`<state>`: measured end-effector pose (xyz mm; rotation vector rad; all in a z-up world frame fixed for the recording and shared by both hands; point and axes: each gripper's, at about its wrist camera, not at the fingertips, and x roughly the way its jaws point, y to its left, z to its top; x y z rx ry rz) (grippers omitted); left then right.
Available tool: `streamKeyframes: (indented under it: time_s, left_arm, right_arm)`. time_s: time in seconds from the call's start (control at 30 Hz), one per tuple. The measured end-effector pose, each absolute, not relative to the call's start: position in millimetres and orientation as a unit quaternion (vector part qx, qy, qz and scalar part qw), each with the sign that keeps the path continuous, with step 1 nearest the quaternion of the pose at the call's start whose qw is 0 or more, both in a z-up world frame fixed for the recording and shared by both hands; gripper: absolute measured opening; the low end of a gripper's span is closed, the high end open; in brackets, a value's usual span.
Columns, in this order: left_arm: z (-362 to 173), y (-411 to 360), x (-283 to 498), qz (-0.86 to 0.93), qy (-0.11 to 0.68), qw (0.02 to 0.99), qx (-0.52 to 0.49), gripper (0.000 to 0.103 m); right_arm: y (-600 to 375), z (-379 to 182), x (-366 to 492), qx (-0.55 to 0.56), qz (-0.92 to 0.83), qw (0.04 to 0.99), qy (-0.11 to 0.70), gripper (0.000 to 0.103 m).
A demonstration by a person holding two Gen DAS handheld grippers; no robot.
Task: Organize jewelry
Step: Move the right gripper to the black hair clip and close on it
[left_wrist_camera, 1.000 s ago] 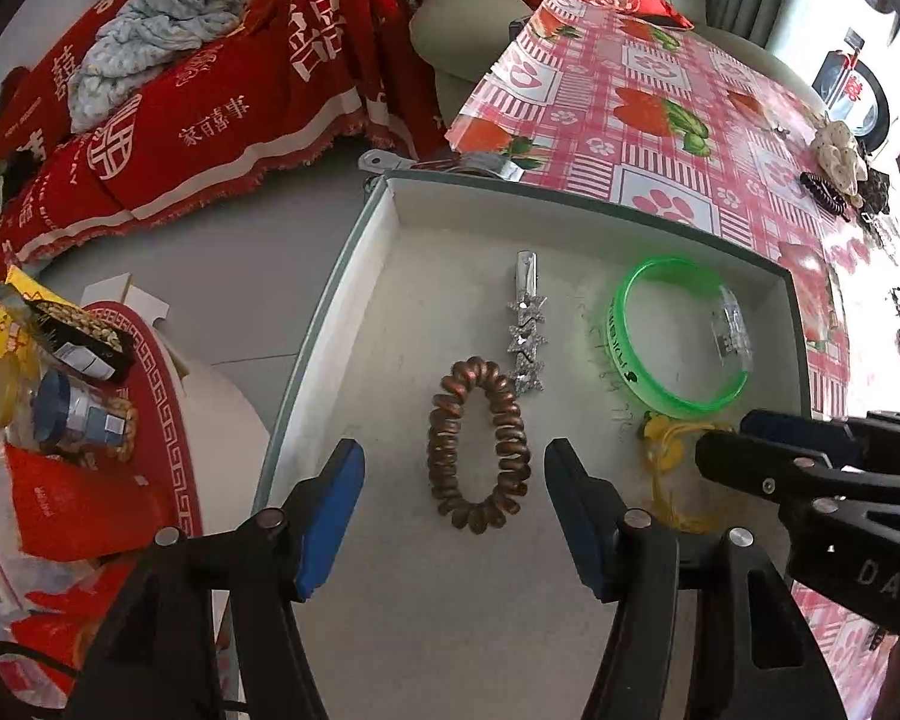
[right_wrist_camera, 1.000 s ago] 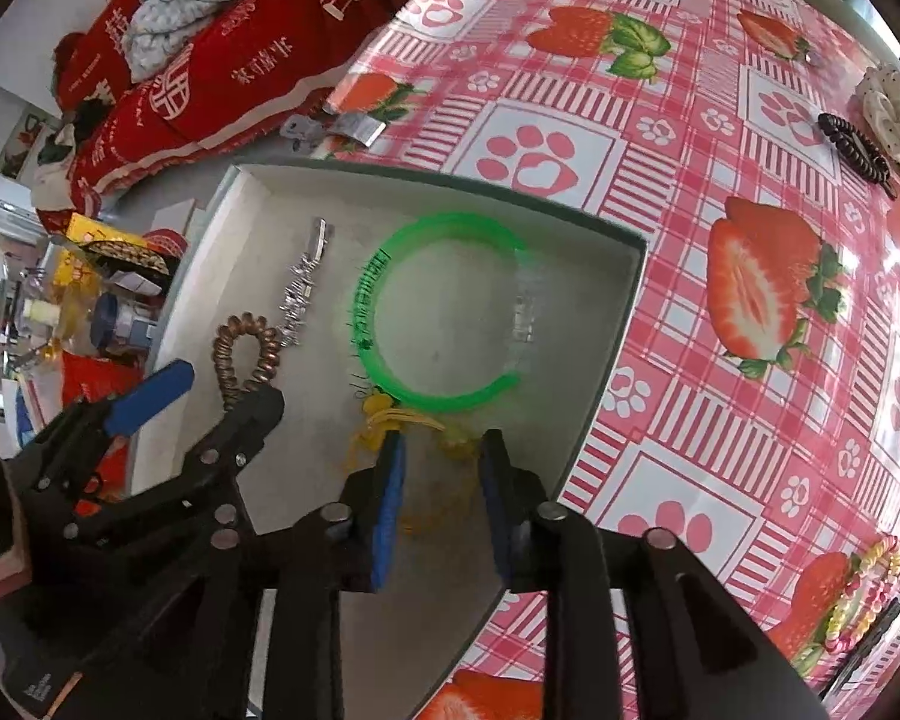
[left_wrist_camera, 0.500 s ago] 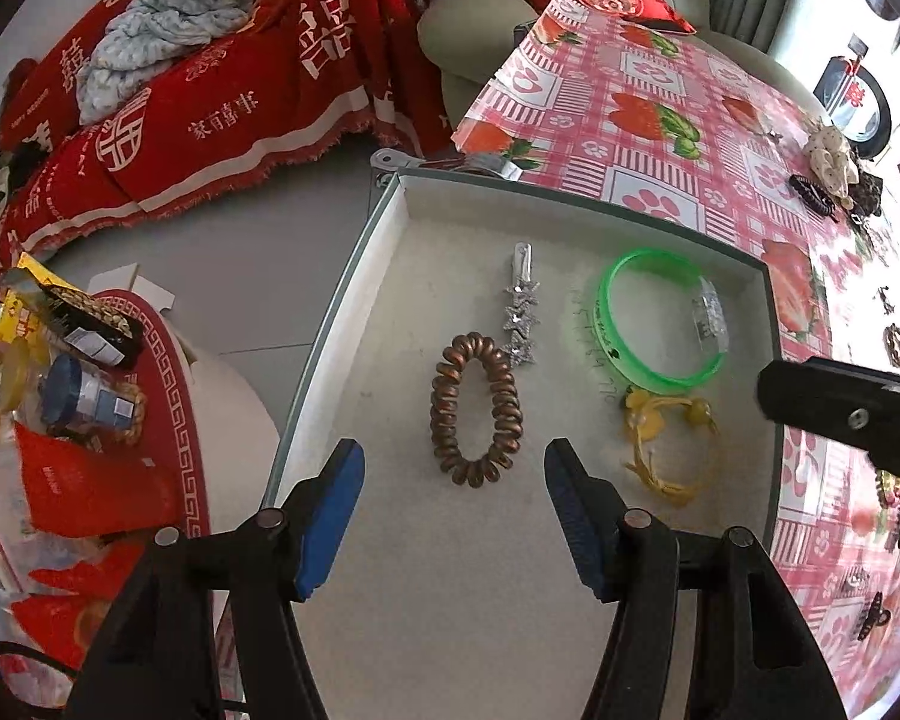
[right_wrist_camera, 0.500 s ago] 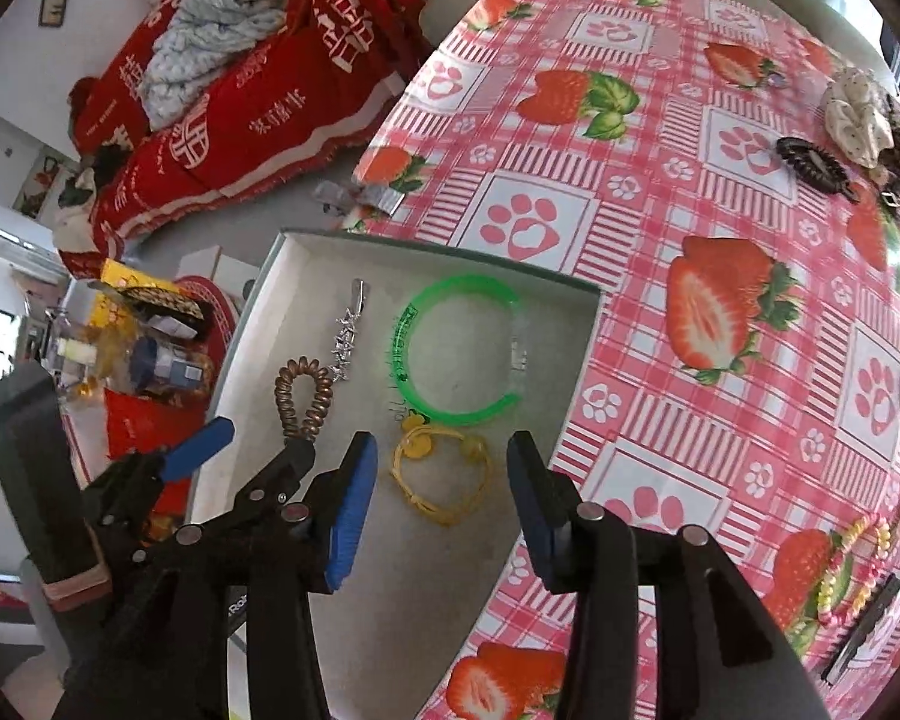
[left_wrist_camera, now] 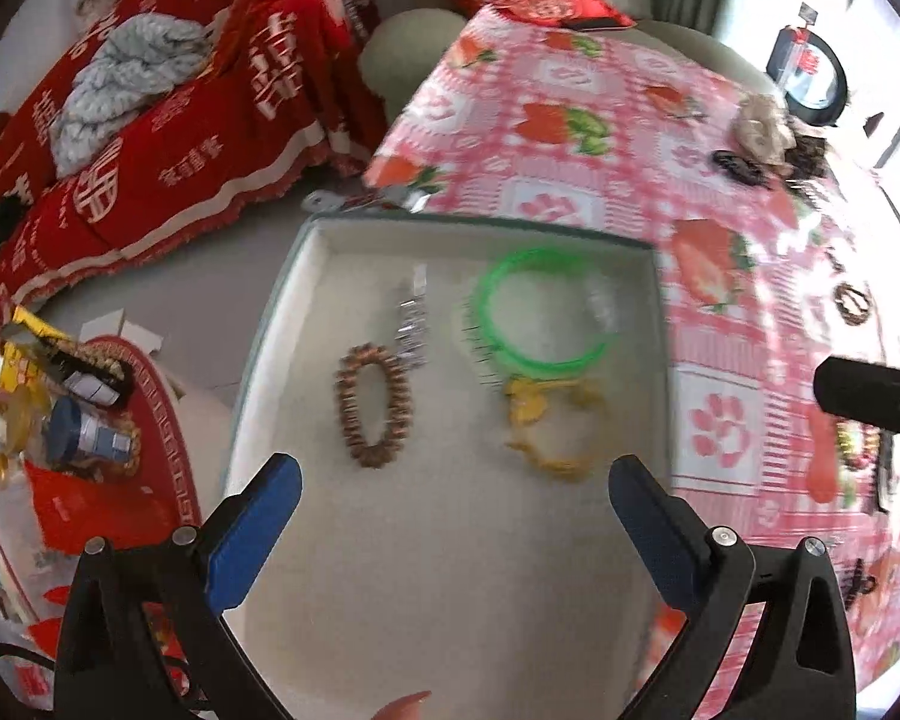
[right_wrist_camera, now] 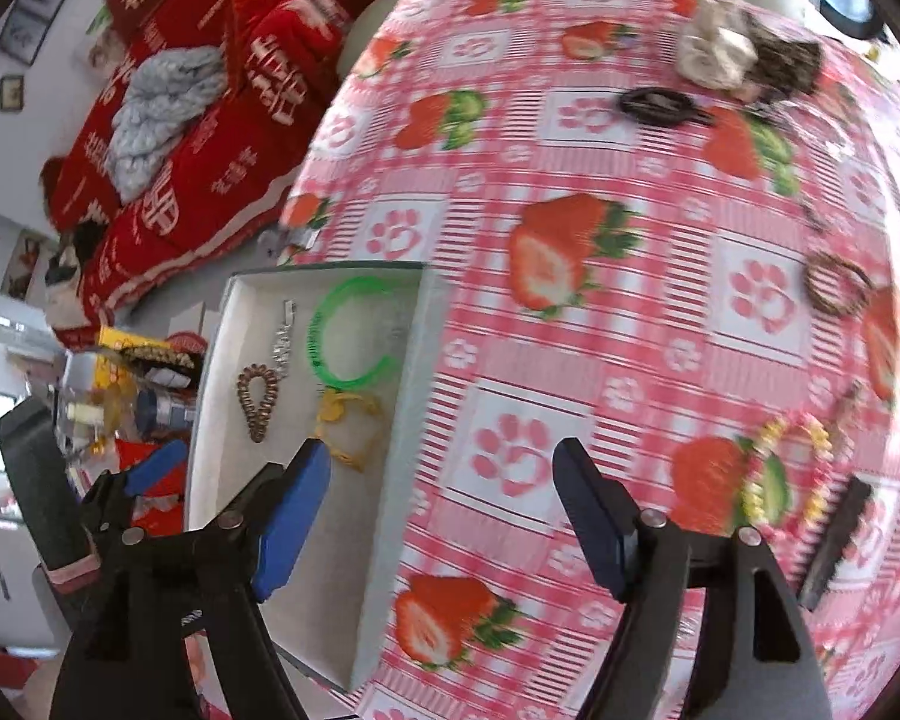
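Observation:
A shallow white tray [left_wrist_camera: 306,276] [right_wrist_camera: 414,372] sits at the table's left edge. In it lie a brown coil hair tie [left_wrist_camera: 373,405] [right_wrist_camera: 257,399], a silver hair clip [left_wrist_camera: 413,324] [right_wrist_camera: 283,339], a green bangle [left_wrist_camera: 537,312] [right_wrist_camera: 348,333] and a yellow bracelet [left_wrist_camera: 549,426] [right_wrist_camera: 348,426]. My left gripper [left_wrist_camera: 453,510] is open and empty above the tray's near half. My right gripper [right_wrist_camera: 441,510] is open and empty above the tray's right wall and the tablecloth.
The strawberry tablecloth [right_wrist_camera: 630,312] carries loose pieces: a brown bracelet [right_wrist_camera: 837,285], a colourful bead bracelet [right_wrist_camera: 789,468], a black comb [right_wrist_camera: 834,540], a black hair clip [right_wrist_camera: 657,105] and scrunchies [right_wrist_camera: 714,51]. A cluttered red stool [left_wrist_camera: 90,408] stands left of the tray.
My right gripper let go of the yellow bracelet in the tray, opened wide, and pulled up and to the right. My left gripper rose and opened wider.

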<state>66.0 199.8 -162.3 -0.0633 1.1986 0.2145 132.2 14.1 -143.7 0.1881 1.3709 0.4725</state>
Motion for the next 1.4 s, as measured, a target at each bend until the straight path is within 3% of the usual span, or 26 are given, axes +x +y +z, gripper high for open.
streamKeyframes:
  time_s: [0.17,0.73,1.4]
  left_arm:
    - [-151,165,74,0.063,0.565,0.822,-0.024,0.103]
    - [-147,45,99,-0.028,0.575,0.817,0.032,0.103]
    - [-206,-21,147,-0.064,0.622,0.779,0.042,0.103]
  right_arm:
    - [-36,-141,126,0.109,0.172,0.756,0.622,0.084]
    - [-183,-158,87,0.118,0.02,0.758,0.641,0.084]
    - [-201,-203,73,0.072,-0.004,0.751,0.657,0.084]
